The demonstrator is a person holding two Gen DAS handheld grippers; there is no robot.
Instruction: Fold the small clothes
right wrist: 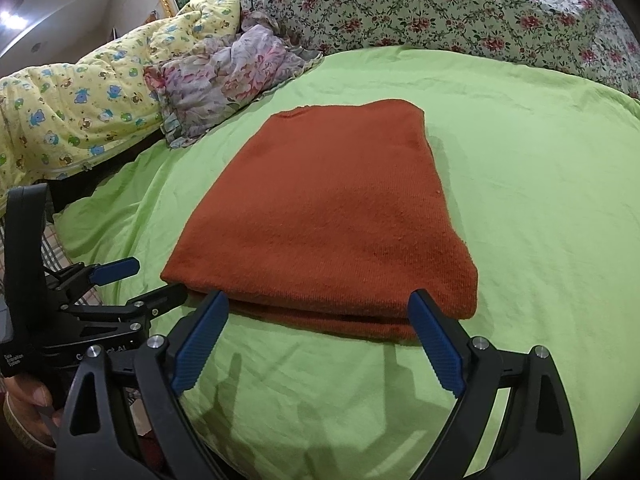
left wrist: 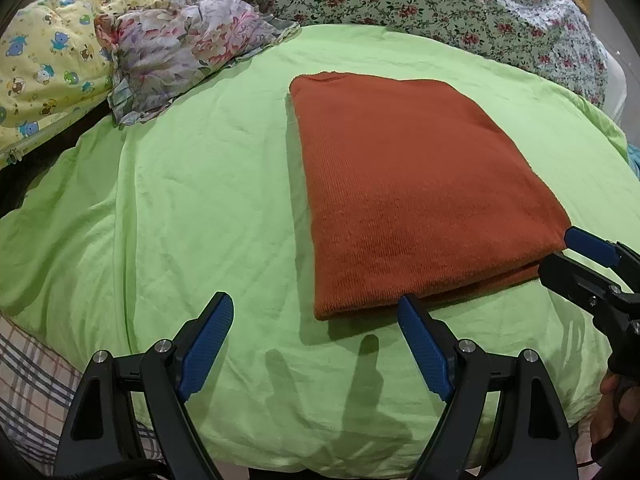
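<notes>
A rust-orange knit garment (left wrist: pixel 416 192) lies folded into a neat rectangle on the green sheet (left wrist: pixel 180 208); it also shows in the right wrist view (right wrist: pixel 328 216). My left gripper (left wrist: pixel 316 304) is open and empty, just in front of the garment's near left corner. My right gripper (right wrist: pixel 318 300) is open and empty, its fingertips at the garment's near folded edge. The right gripper shows at the right edge of the left wrist view (left wrist: pixel 576 256), beside the garment's near right corner. The left gripper shows at the left of the right wrist view (right wrist: pixel 156 280).
A crumpled floral cloth (left wrist: pixel 180 48) and a yellow cartoon-print quilt (left wrist: pixel 44 64) lie at the back left. A flowered bedspread (left wrist: pixel 440 0) lies along the back. A plaid fabric (left wrist: pixel 28 380) shows at the near left edge of the green sheet.
</notes>
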